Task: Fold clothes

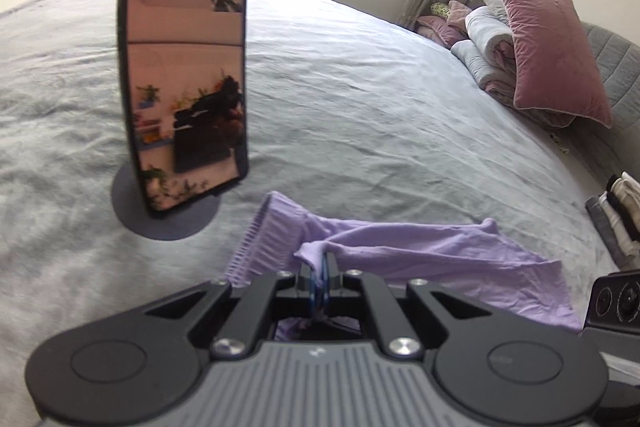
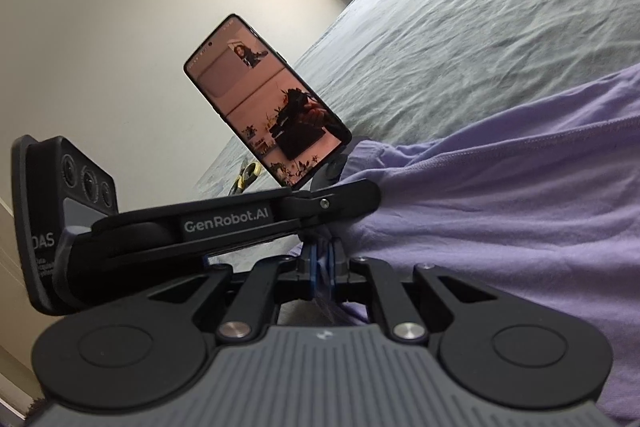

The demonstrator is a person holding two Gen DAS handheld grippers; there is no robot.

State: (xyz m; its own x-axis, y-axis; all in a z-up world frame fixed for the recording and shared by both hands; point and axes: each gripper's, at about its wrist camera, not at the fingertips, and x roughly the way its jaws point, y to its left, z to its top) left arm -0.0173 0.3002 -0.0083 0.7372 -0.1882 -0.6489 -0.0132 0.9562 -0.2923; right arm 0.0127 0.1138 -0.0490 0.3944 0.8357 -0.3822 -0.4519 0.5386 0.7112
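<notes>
A lilac garment [image 1: 420,259] with a ribbed hem lies crumpled on the grey bed sheet [image 1: 340,99]. My left gripper [image 1: 320,267] is shut on a pinched edge of it, low over the bed. In the right wrist view the same lilac garment [image 2: 500,207] fills the right side. My right gripper [image 2: 322,259] is shut on its fabric, tight beside the left gripper's body [image 2: 224,223], which crosses the view. The right gripper's camera block shows at the left wrist view's right edge [image 1: 616,303].
A phone on a round stand [image 1: 184,67] stands on the bed just ahead to the left; it also shows in the right wrist view [image 2: 268,115]. Pink pillows and folded quilts [image 1: 532,55] are at the headboard. Folded clothes [image 1: 620,215] lie far right. A yellow-handled tool [image 2: 246,179] lies near the bed edge.
</notes>
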